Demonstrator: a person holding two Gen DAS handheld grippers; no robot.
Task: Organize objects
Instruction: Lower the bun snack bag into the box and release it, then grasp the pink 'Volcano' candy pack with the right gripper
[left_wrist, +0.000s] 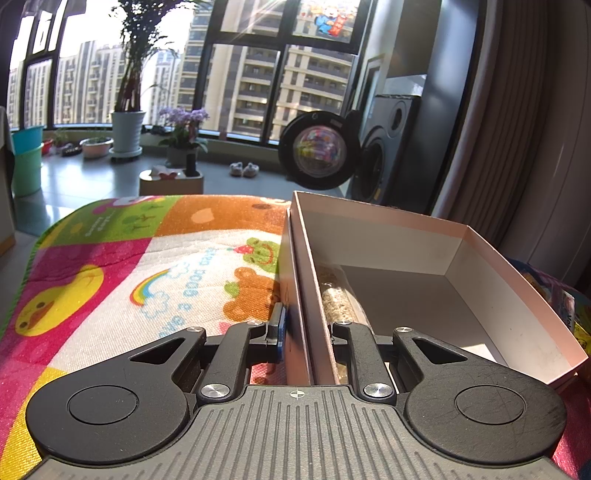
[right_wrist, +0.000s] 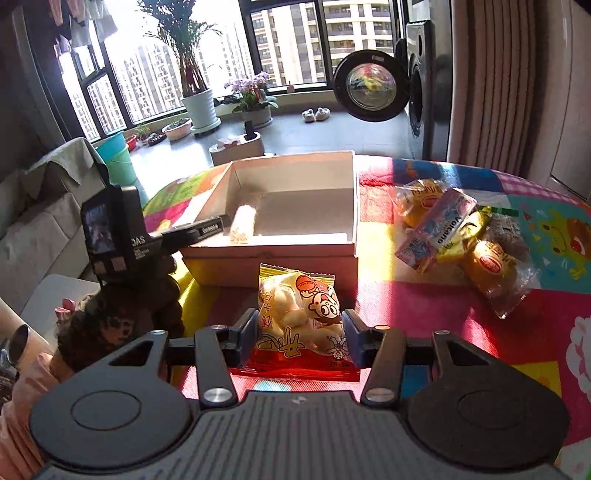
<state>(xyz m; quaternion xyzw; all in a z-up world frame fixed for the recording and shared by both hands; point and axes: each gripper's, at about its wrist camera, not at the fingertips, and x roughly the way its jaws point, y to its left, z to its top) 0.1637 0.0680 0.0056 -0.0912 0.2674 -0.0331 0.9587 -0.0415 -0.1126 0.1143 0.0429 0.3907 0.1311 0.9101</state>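
— Left gripper?
— Clamped on the left wall of the cardboard box, one of the fingers outside, the other inside.
— Inside the box?
— Only a clear packet of pale grains, lying along that same wall.
— Right gripper?
— Closed around a snack bag with a cartoon print, blue pads pressing both sides. Held just in front of the box's near wall, over the colourful mat on the surface.
— Lifted or resting?
— Cannot tell.
— Other things to sort?
— Heaped to the right of the box on the mat: two wrapped yellow buns, a pink-and-blue carton, a yellow-green packet. All touching one another, apart from the box.
— Seen from the right wrist, anything by the box's left edge?
— The left gripper's body, with a gloved hand beneath it.
— Background?
— Washing machine with open door, potted plants by the window.
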